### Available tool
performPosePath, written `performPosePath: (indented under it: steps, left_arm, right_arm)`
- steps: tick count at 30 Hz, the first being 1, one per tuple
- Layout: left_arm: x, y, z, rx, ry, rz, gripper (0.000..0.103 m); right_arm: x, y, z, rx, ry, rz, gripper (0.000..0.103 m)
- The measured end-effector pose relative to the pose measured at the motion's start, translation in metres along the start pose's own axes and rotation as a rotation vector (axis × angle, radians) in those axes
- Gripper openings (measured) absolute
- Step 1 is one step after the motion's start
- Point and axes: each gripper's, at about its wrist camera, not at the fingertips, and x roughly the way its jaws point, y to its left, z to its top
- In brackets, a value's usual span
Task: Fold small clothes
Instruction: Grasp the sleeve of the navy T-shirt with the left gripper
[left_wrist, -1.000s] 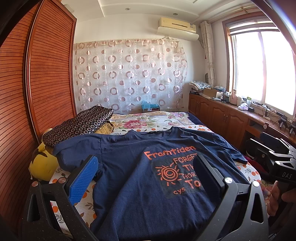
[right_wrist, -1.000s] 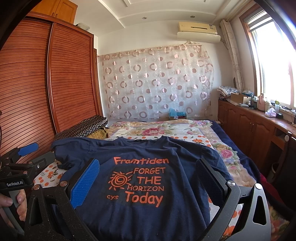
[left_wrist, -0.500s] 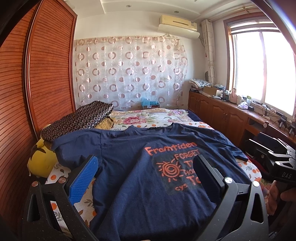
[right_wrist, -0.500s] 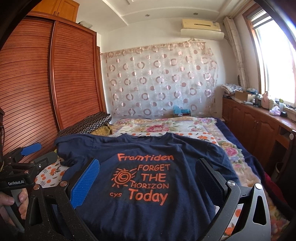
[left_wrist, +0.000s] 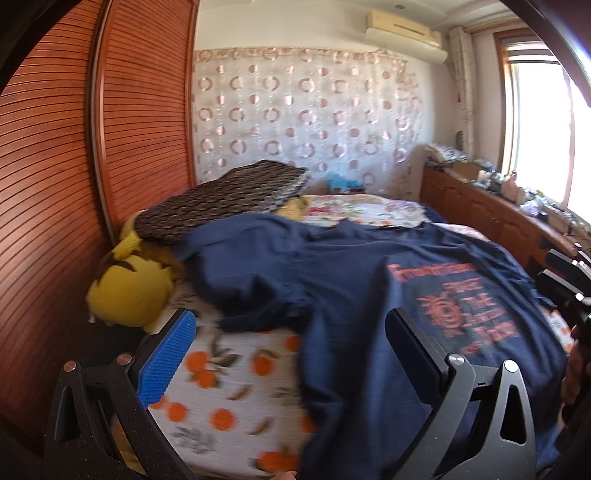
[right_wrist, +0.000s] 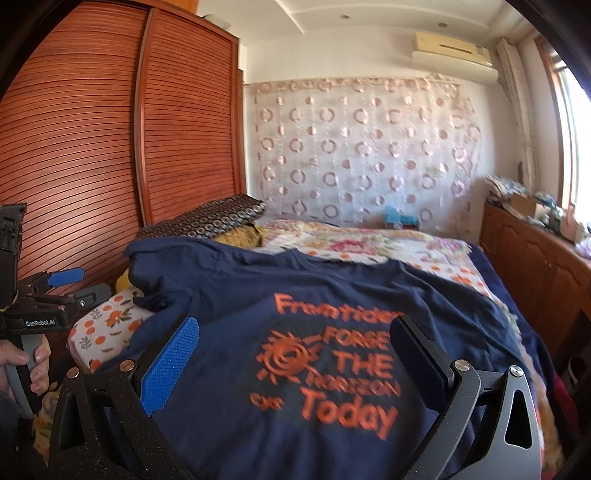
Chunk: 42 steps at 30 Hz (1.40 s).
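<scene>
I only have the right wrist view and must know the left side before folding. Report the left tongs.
Observer: The left tongs are open and hold nothing; they straddle the left edge of the navy T-shirt.
Operator: Describe the sleeve on that side.
Observer: The sleeve is bunched in loose folds on the orange-print sheet, not spread flat.
Operator: Name whatever lies next to it.
Observer: A yellow plush toy lies just beyond the sleeve, partly under the patterned cushion.

yellow plush toy (left_wrist: 127, 288) beside patterned cushion (left_wrist: 221, 199); wooden wardrobe (right_wrist: 92, 147) behind.
</scene>
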Motion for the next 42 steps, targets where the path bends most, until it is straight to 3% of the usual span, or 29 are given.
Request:
performPosePath:
  steps: [4,9,16,20,25,26,32,35,42]
  left_arm:
    - [0.01,0.029,0.001,-0.01,0.019,0.013,0.103]
    - [0.03,0.06,0.004,0.005,0.05,0.012,0.103]
    - [0.063,0.087,0.023,0.036,0.099,0.008,0.074]
    - [0.081,0.095,0.037,0.026,0.108,-0.03,0.062]
    - [0.098,0.091,0.049,0.094,0.127,-0.017,0.054]
    - [0.101,0.089,0.05,0.106,0.137,-0.022,0.045]
    - [0.101,0.078,0.057,0.166,0.159,-0.043,0.014]
    - [0.097,0.07,0.065,0.166,0.164,-0.078,0.009]
    - [0.086,0.025,0.096,0.183,0.143,-0.205,0.008]
  right_arm:
    - [0.024,0.012,0.006,-0.033,-0.018,0.054,0.103]
    - [0.059,0.016,0.003,-0.035,0.047,0.145,0.103]
    - [0.098,0.002,0.007,-0.085,0.189,0.248,0.092]
    - [0.101,-0.016,0.007,-0.083,0.219,0.27,0.092]
    - [0.102,-0.023,0.008,-0.088,0.226,0.264,0.092]
    - [0.103,-0.027,0.007,-0.087,0.226,0.26,0.092]
    - [0.097,-0.048,0.009,-0.052,0.217,0.247,0.092]
    - [0.09,-0.046,0.005,-0.041,0.208,0.24,0.092]
    - [0.077,-0.066,-0.004,-0.006,0.187,0.21,0.092]
